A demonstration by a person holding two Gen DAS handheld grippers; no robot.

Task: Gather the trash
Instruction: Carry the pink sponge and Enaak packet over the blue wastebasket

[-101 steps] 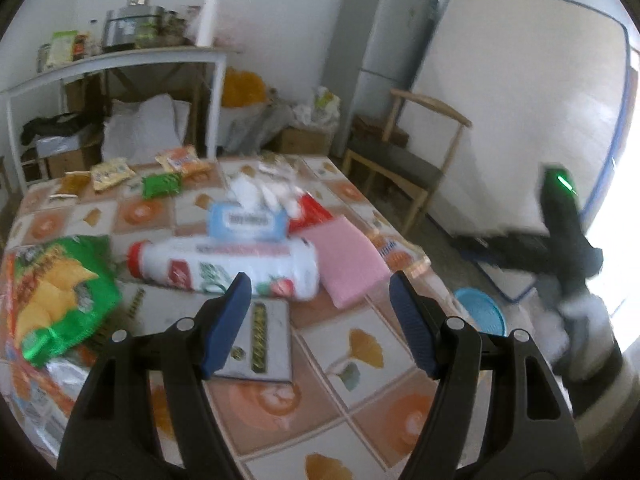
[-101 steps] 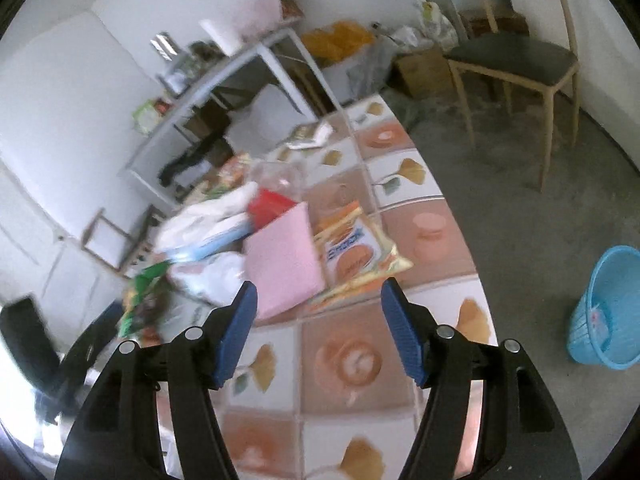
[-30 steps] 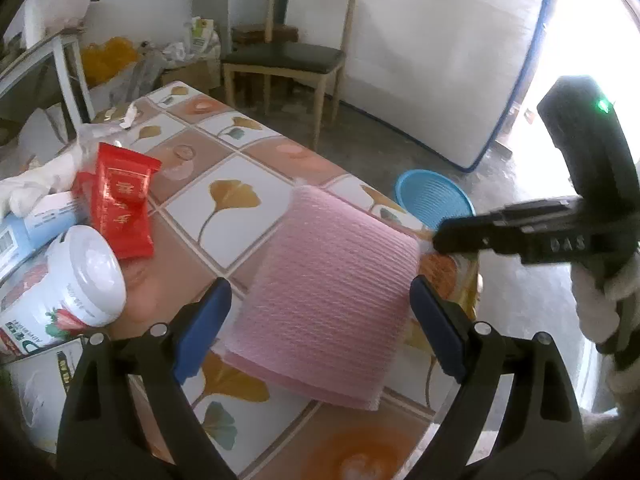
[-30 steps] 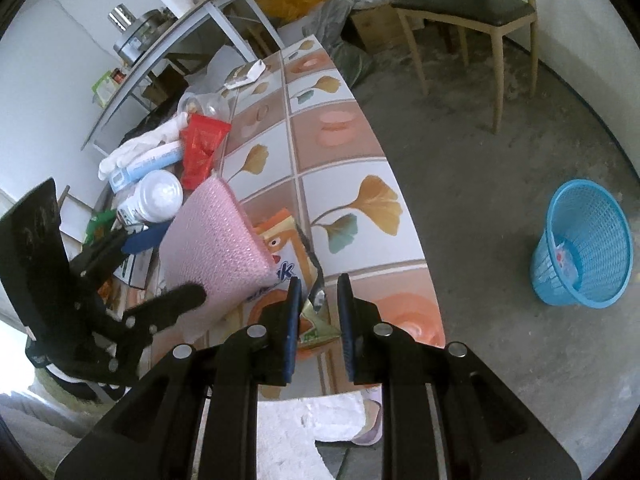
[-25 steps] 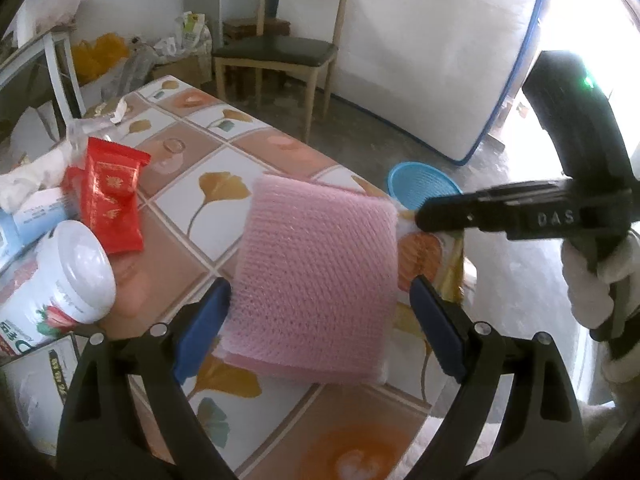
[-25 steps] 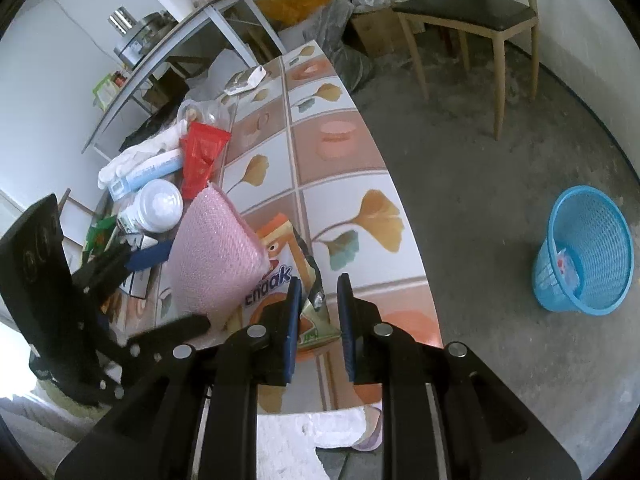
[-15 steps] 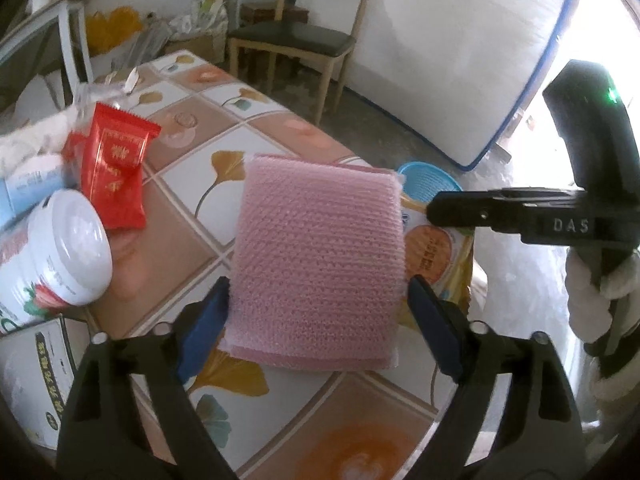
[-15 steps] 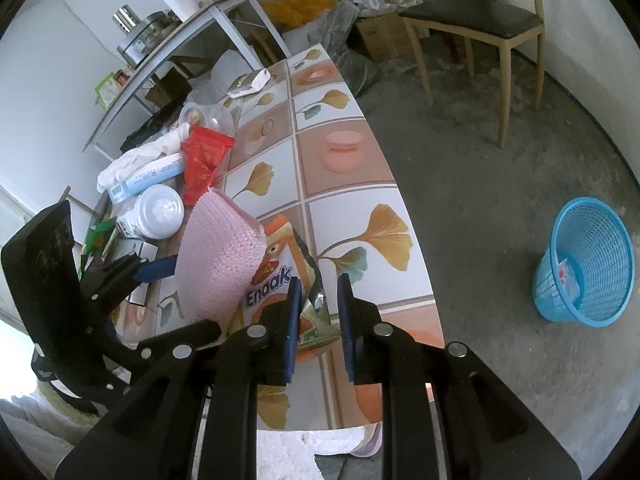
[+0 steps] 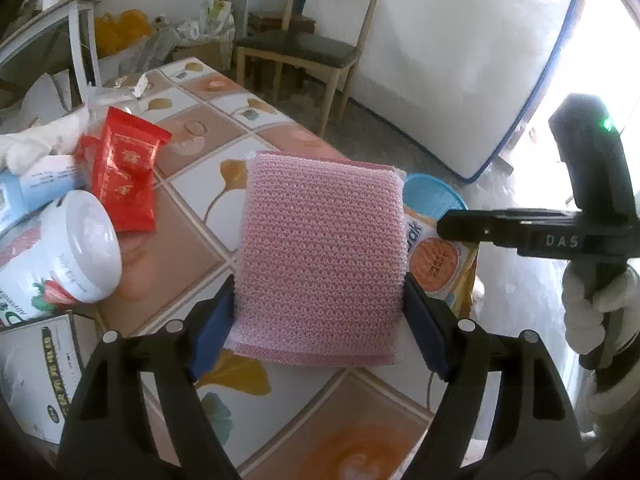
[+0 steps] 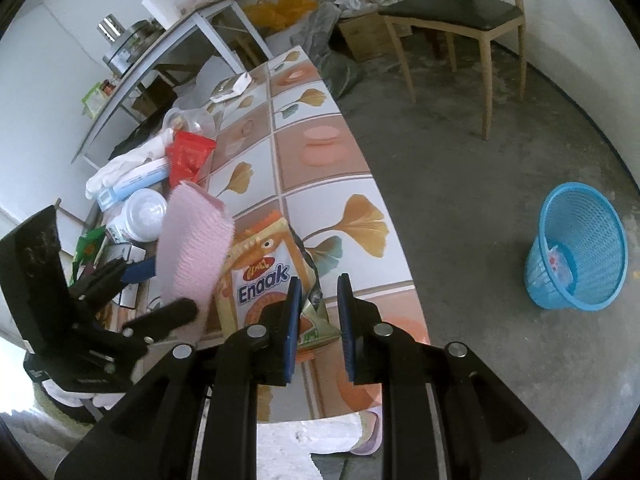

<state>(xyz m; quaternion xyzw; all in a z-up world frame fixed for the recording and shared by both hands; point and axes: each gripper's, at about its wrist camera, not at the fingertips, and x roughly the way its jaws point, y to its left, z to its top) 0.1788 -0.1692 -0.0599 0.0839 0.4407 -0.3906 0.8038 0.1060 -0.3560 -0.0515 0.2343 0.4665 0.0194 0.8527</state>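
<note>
The left claw [image 9: 320, 320], whose jaws have just been closing, clamps the pink mesh pad [image 9: 322, 256] by both side edges, lifted clear of the counter [image 9: 192, 184]. Right of it, the right claw [image 10: 318, 316] pinches the Enaak snack wrapper [image 10: 264, 276]. Far right, on the floor, stands the blue basket [image 10: 578, 248].
</note>
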